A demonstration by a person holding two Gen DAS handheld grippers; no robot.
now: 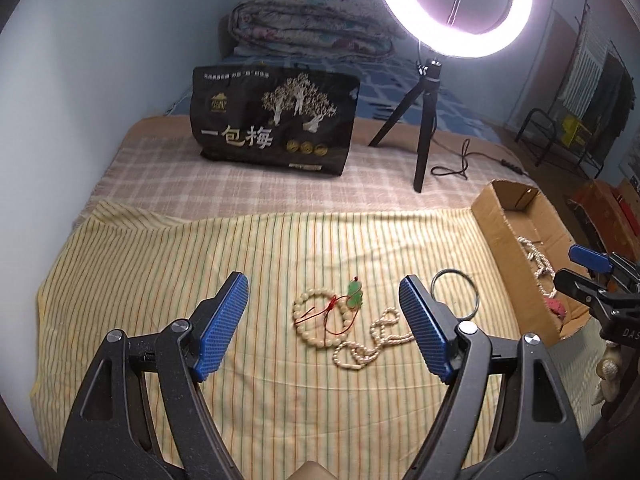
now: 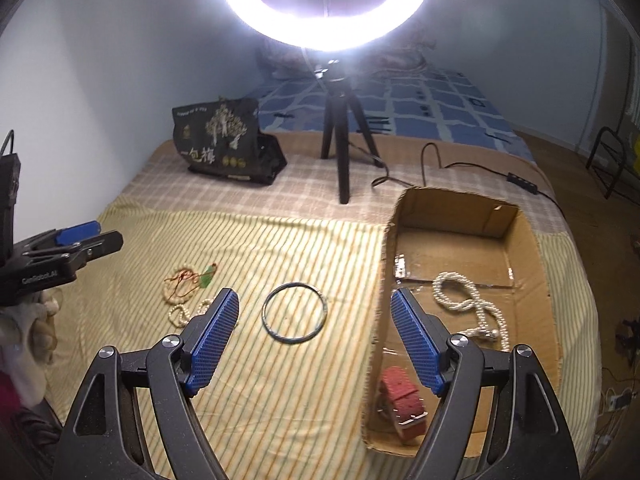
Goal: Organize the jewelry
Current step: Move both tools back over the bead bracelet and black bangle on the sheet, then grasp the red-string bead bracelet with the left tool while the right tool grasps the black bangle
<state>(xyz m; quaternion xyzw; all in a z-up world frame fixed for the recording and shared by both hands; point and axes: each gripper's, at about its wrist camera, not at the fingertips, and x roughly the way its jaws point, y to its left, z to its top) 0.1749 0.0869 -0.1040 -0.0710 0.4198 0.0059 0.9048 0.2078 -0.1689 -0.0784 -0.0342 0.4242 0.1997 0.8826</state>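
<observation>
Although the job is under way, you are roughly at the halfway mark, judging by what lies where. Your cardboard box (image 2: 460, 216), at the right of the right wrist view, already holds a pearl necklace (image 2: 468, 300) on its floor and a red strap (image 2: 402, 400) at its lower left corner.

Three pieces are left on the striped cloth (image 1: 160, 280). A dark bangle (image 2: 295, 312) lies near the centre of the right wrist view, just left of the box wall. A cream bead bracelet (image 1: 316, 320), with a red cord (image 1: 326, 312) and a green pendant (image 1: 355, 294) lying on it, sits at the centre of the left wrist view. A second pearl strand (image 1: 372, 344) is coiled just to its lower right, touching or nearly so; you cannot tell which.

Your left gripper (image 1: 326, 326) has its jaws wide apart and empty, framing the bracelet. Your right gripper (image 2: 314, 336) is likewise spread and empty, with the bangle between its blue pads (image 2: 212, 340).
</observation>
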